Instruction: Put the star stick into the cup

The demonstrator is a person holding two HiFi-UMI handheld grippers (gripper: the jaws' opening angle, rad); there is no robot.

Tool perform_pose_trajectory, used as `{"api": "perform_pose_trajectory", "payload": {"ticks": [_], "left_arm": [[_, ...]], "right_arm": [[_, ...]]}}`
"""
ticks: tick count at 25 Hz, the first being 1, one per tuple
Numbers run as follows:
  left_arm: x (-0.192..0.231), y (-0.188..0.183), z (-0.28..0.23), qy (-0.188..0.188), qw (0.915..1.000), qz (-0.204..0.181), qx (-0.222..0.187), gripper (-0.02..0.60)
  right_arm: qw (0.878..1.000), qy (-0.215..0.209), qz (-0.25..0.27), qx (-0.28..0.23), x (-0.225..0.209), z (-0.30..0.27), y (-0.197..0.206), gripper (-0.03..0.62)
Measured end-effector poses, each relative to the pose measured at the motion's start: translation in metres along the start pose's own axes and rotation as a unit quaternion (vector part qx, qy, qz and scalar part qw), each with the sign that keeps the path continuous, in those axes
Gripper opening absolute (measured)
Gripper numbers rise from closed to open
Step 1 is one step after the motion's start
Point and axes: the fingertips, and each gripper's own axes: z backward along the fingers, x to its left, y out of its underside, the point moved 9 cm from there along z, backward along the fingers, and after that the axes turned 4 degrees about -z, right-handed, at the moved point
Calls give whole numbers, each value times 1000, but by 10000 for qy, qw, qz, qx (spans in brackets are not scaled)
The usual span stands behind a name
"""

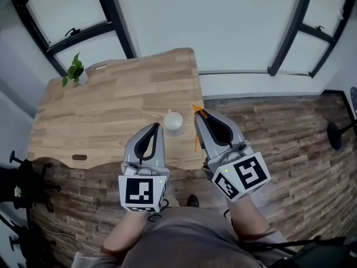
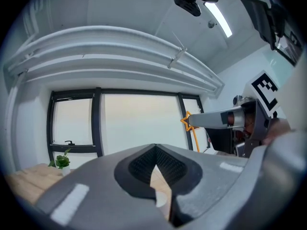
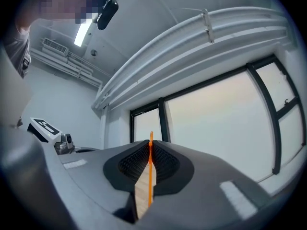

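A white cup (image 1: 173,121) stands near the front right edge of the wooden table (image 1: 111,105). My right gripper (image 1: 199,115) is held just right of the cup, raised and pointing up, shut on the orange star stick (image 1: 196,139). The star is at the tips and the stick hangs down past the table edge. In the right gripper view the stick (image 3: 150,176) runs straight up between the closed jaws of the right gripper (image 3: 150,145). My left gripper (image 1: 156,128) is just left of the cup, shut and empty. The left gripper view shows the star (image 2: 188,122) on the right gripper (image 2: 225,119).
A small potted plant (image 1: 75,71) stands at the table's far left corner, also in the left gripper view as the plant (image 2: 61,162). Black-framed windows (image 1: 83,32) line the wall behind the table. Wood-plank floor (image 1: 290,133) lies to the right, with a black stand base (image 1: 336,134).
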Motion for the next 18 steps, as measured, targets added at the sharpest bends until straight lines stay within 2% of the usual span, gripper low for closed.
{"api": "perform_pose_trajectory", "payload": {"ticks": [8,18], "left_arm": [[49,3,-24,-283,9995,68,-125,0],[103,18,-70,-24,9995,178,-244,0]], "right_arm": [[9994,-292,156,-28,2,-59,-6,44],[9994,-232,257,-24,-1,-129,2,46]]}}
